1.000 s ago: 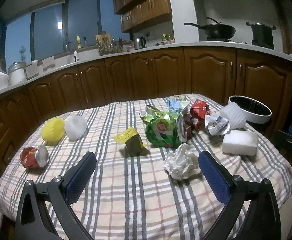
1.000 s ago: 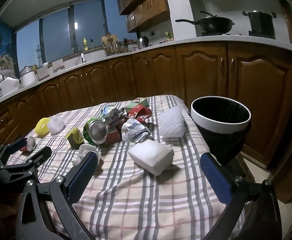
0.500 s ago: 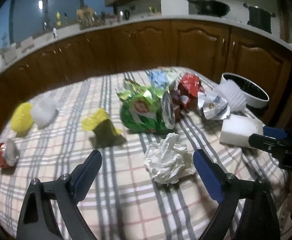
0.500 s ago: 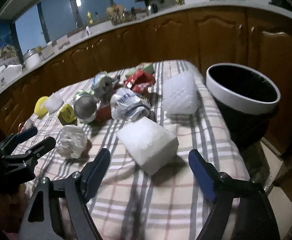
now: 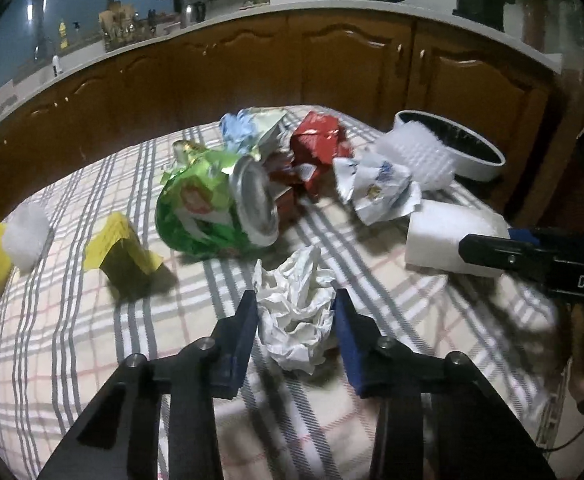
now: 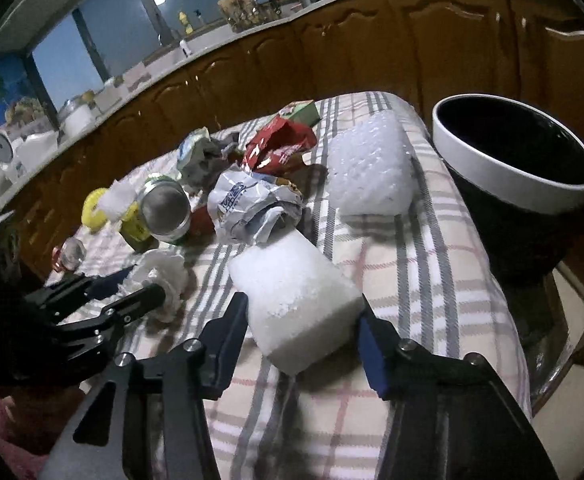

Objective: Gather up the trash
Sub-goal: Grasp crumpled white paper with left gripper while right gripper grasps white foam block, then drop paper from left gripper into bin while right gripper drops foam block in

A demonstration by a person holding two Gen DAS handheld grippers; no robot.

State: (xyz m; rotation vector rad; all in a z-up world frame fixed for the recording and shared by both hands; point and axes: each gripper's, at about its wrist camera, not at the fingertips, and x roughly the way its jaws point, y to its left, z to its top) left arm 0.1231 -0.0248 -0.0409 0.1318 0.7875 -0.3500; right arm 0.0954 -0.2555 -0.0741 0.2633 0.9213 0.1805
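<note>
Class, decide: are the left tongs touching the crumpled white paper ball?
Touching. In the left wrist view both blue pads of the left tongs press against the sides of the crumpled white paper ball, with no gap showing.

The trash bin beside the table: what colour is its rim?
The trash bin has a white rim and a black inside, shown best in the right wrist view.

The crumpled white paper ball (image 5: 295,312) lies left of the white foam block (image 6: 295,300); the round white-rimmed black bin (image 6: 511,168) stands right of the checked tablecloth (image 6: 431,280).
</note>
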